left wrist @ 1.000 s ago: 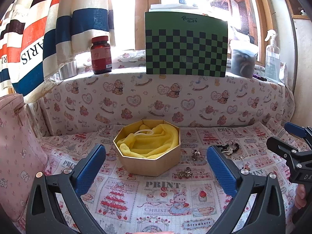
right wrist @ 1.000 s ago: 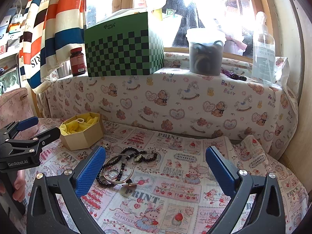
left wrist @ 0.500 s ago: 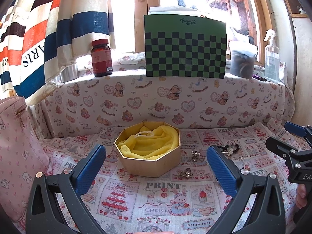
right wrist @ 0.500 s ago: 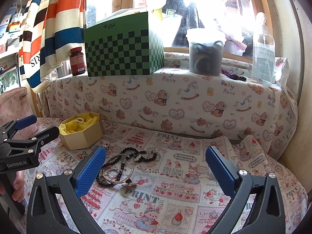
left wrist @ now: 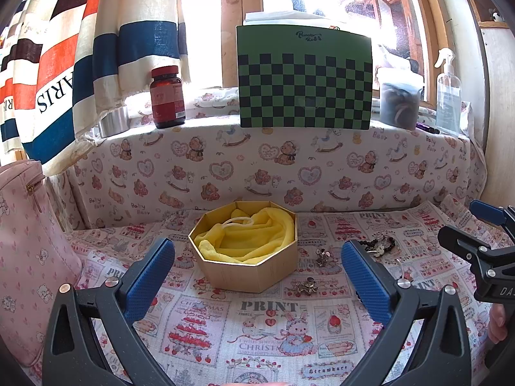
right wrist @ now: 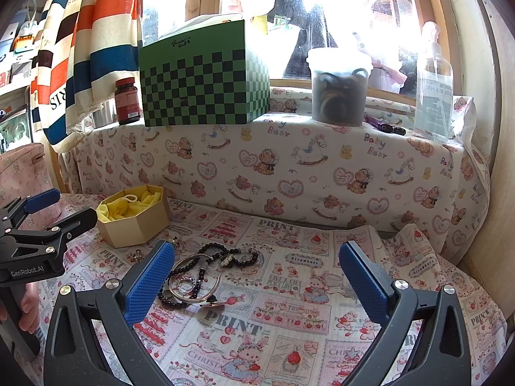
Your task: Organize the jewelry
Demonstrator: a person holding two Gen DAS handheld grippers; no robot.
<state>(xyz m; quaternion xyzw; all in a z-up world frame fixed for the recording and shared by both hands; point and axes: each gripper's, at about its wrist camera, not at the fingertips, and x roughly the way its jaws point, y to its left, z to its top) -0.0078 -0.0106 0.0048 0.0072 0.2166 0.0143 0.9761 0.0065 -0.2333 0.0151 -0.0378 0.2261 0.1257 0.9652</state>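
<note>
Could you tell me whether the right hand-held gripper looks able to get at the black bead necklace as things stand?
Probably yes: the right hand-held gripper is open and empty, and the black bead necklace lies uncovered on the cloth just ahead, tangled with a silver bangle.

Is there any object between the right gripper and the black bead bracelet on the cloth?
Nothing visible. The right gripper is open above the cloth, and the black bead bracelet lies uncovered near its left finger, tangled with a silver bangle.
</note>
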